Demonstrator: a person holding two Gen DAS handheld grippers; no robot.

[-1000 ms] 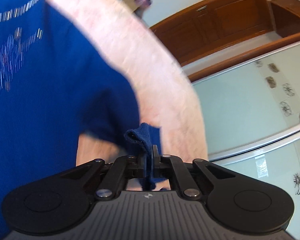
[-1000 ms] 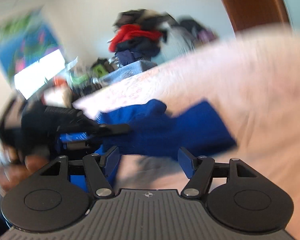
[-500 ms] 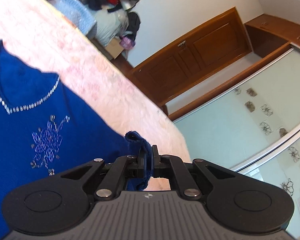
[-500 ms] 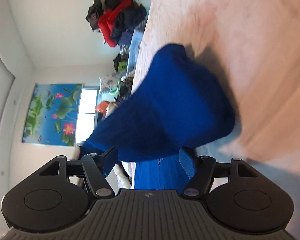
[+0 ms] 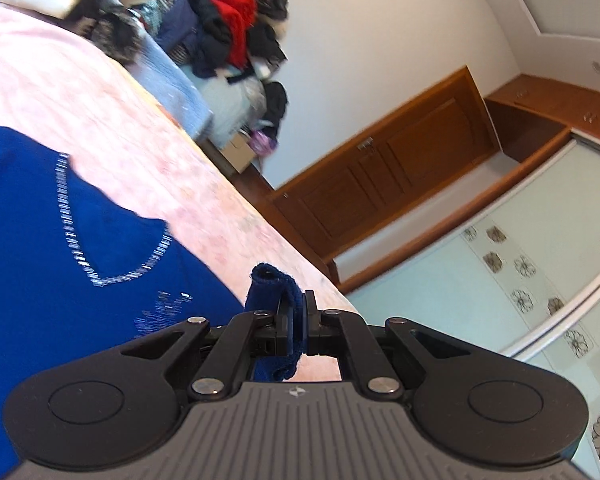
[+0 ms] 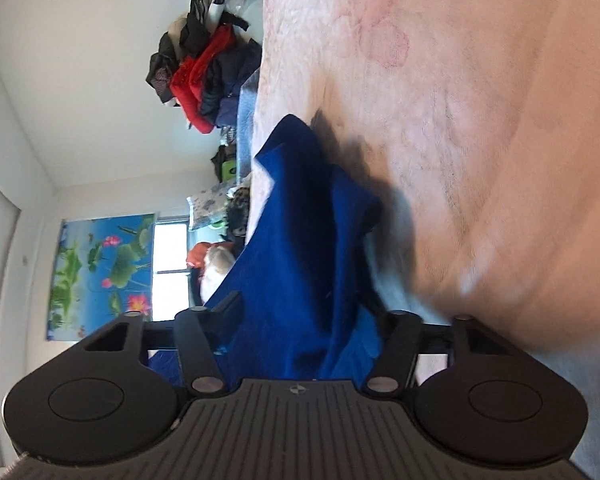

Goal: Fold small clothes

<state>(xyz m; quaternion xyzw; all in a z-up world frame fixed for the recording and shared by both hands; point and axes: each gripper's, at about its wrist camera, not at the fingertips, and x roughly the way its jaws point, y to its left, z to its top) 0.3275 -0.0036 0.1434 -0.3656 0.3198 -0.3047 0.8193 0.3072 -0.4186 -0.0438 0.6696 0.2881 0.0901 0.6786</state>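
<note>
A blue knit top [image 5: 60, 280] with a silver beaded V-neck lies on the pink bedspread [image 5: 100, 100]. My left gripper [image 5: 298, 300] is shut on a folded blue edge [image 5: 276, 280] of that top, held just above the bed near its side edge. In the right wrist view the picture is rolled sideways. A bunched part of the blue top [image 6: 300, 240] rises between the fingers of my right gripper [image 6: 312, 312]. Its jaws are closing around this cloth, and I see no clear squeeze on it. The bedspread [image 6: 460, 120] fills the right side there.
A heap of red and dark clothes [image 5: 228, 32] sits beyond the bed's far end. A wooden door [image 5: 380, 184] and a pale glass wardrobe front [image 5: 500, 280] stand past the bed's edge. A lotus poster [image 6: 100, 272] hangs beside a window [image 6: 172, 264].
The left gripper has drawn the blue edge along, bringing the neckline and far room into view. The right gripper rolled onto its side, and its jaws have narrowed around the bunched cloth.
</note>
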